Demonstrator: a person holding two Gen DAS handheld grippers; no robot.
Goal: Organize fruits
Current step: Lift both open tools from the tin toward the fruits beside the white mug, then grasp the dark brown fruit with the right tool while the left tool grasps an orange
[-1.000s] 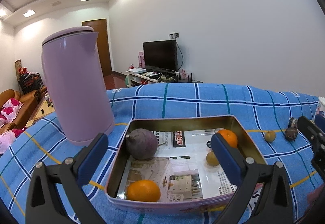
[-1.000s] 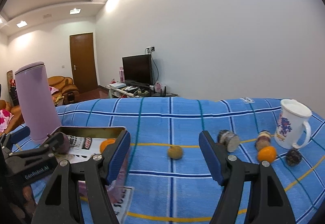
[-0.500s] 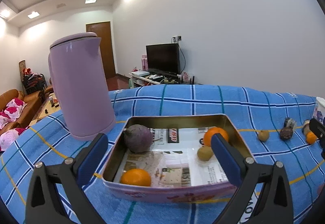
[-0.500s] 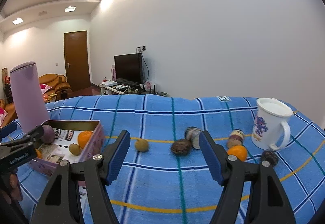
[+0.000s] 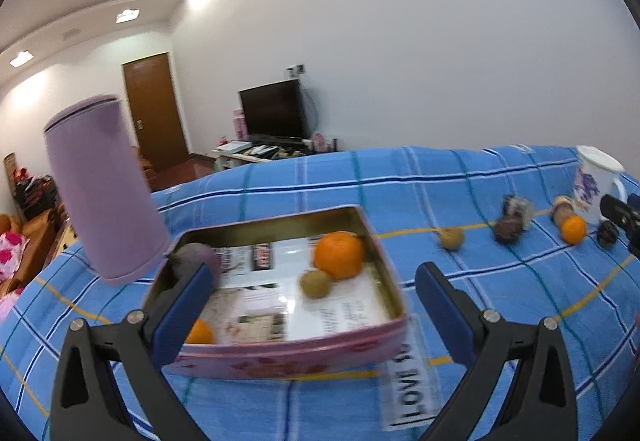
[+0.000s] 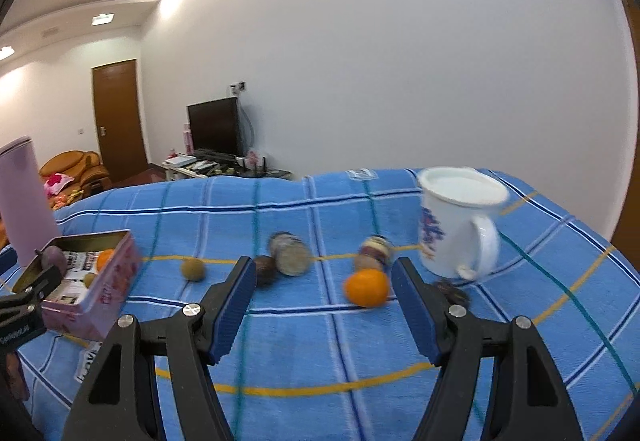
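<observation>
Right wrist view — the right tool (image 6: pixel 324 305) hangs released, tilted down toward the orange (image 6: pixel 367 287).

Blue plaid tablecloth (image 6: pixel 360 353), pink tin (image 5: pixel 288 357)

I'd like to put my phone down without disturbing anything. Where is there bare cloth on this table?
Bare blue cloth lies in front of the fruit row, nearest the right gripper, and behind the row toward the wall. It is crowded around the white mug, where an orange, small jars and dark fruits cluster, and inside the pink tin.
</observation>
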